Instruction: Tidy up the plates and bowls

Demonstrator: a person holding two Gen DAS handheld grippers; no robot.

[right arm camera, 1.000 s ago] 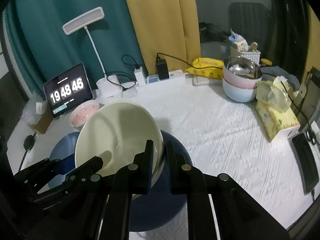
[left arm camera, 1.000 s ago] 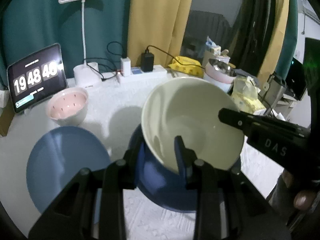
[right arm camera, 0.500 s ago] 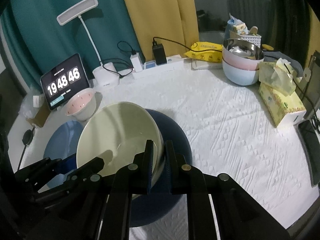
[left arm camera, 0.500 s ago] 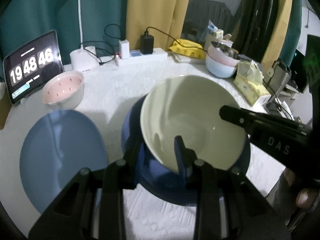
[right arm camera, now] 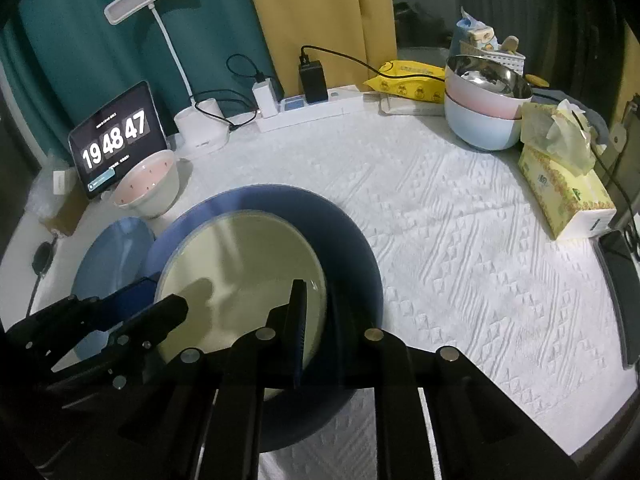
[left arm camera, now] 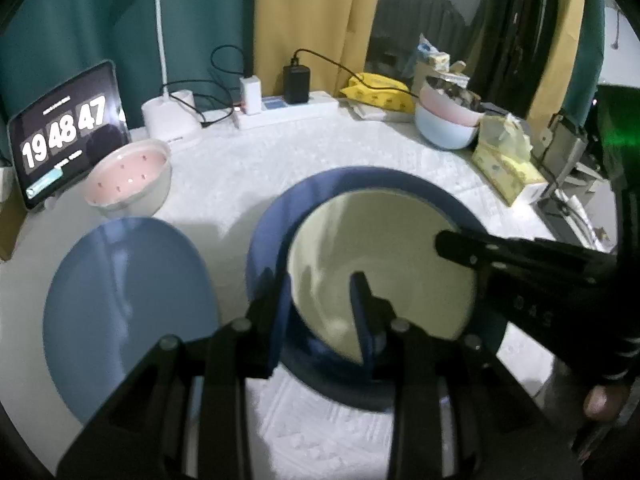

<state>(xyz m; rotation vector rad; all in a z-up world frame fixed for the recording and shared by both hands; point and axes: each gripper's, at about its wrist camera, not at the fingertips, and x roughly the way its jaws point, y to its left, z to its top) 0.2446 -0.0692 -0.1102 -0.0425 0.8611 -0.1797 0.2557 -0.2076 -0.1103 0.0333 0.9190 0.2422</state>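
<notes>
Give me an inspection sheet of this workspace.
Surface: white textured tablecloth covers it.
Job's things: cream bowl nested in dark blue dish; light blue plate beside it; pink-lined white bowl behind the plate; pink and pale blue stacked bowls far right.
Clutter: yellow tissue box, tablet clock, white desk lamp.
Grippers: left gripper and right gripper each clamp the cream bowl's rim.
Cables: black charger cable, white power strip along the back edge.
Surroundings: teal and yellow curtains.
</notes>
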